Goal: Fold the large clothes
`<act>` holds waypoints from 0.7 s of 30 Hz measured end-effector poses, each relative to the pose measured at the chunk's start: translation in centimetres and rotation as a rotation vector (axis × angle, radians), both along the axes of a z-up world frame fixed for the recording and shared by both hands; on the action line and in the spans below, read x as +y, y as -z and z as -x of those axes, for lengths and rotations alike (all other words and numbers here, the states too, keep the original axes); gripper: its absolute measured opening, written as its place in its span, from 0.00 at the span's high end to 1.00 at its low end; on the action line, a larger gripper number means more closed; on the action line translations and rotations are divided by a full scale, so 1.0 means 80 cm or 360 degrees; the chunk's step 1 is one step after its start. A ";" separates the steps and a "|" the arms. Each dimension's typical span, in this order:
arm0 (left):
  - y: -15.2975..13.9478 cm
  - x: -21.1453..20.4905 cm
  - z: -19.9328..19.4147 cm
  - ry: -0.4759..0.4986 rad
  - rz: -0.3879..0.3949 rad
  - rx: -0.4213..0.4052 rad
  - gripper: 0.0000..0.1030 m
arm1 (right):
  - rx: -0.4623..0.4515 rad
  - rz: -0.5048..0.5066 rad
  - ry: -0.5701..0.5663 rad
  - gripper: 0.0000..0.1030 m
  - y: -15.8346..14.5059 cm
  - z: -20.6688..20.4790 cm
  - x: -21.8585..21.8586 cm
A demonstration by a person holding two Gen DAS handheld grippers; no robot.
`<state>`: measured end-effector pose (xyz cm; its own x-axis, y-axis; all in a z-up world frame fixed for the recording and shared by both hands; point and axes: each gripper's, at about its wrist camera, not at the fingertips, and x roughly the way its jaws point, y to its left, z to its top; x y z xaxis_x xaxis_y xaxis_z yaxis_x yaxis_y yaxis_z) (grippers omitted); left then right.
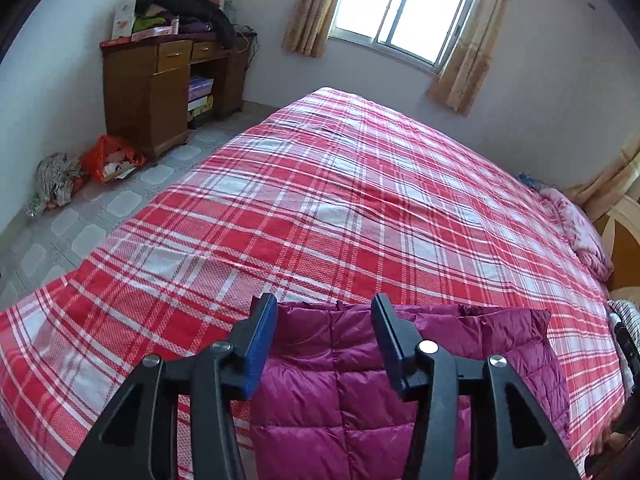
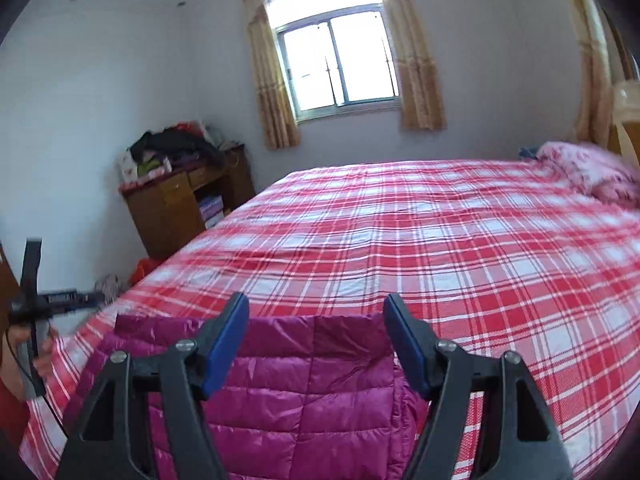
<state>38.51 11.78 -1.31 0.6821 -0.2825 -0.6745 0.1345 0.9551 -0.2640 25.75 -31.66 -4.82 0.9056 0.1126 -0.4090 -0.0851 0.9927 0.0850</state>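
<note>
A magenta quilted down jacket (image 1: pixel 320 392) lies flat, folded into a rough rectangle, on the near part of the red and white plaid bed (image 1: pixel 320 200). My left gripper (image 1: pixel 324 304) hovers over the jacket's far edge, its blue-padded jaws apart with nothing pressed between them. In the right wrist view the same jacket (image 2: pixel 304 400) lies below my right gripper (image 2: pixel 317 300), which is also open and empty. The left gripper (image 2: pixel 32 312) shows at the left edge of that view, held in a person's hand.
The plaid bed (image 2: pixel 440 240) stretches ahead to the wall under a curtained window (image 2: pixel 336 64). A pink pillow (image 2: pixel 592 172) lies at its far right. A wooden cabinet (image 1: pixel 160 92) piled with clothes stands left, with an orange bag (image 1: pixel 108 158) on the tiled floor.
</note>
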 end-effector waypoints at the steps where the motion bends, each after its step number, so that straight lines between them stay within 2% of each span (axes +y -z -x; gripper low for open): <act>1: -0.008 0.002 -0.001 -0.0003 0.0000 0.0004 0.51 | 0.0012 0.0023 -0.0030 0.46 0.004 -0.001 0.008; 4: -0.034 0.012 0.010 -0.0125 0.0037 -0.0087 0.51 | 0.0116 -0.0028 -0.0128 0.53 0.013 -0.029 0.032; 6: -0.034 -0.002 0.019 -0.0112 0.0004 -0.0109 0.51 | 0.0228 -0.0046 -0.0171 0.58 0.025 -0.065 0.055; 8: -0.017 -0.026 0.022 -0.0077 -0.0060 -0.0060 0.51 | 0.0346 -0.0065 -0.0192 0.61 0.048 -0.111 0.069; 12: 0.040 -0.071 0.036 -0.0008 -0.0119 0.0029 0.51 | 0.0553 0.0110 -0.0097 0.61 0.108 -0.166 0.078; 16: 0.072 -0.104 0.031 0.0055 -0.0211 0.0014 0.51 | 0.0633 0.0214 0.0081 0.64 0.157 -0.155 0.032; 19: 0.084 -0.110 0.009 0.0025 -0.0191 -0.0001 0.51 | 0.0603 0.0027 0.0130 0.64 0.164 -0.145 -0.007; 21: 0.101 -0.106 -0.009 -0.0045 -0.0199 0.0051 0.51 | 0.0610 -0.0015 0.0112 0.63 0.164 -0.149 -0.009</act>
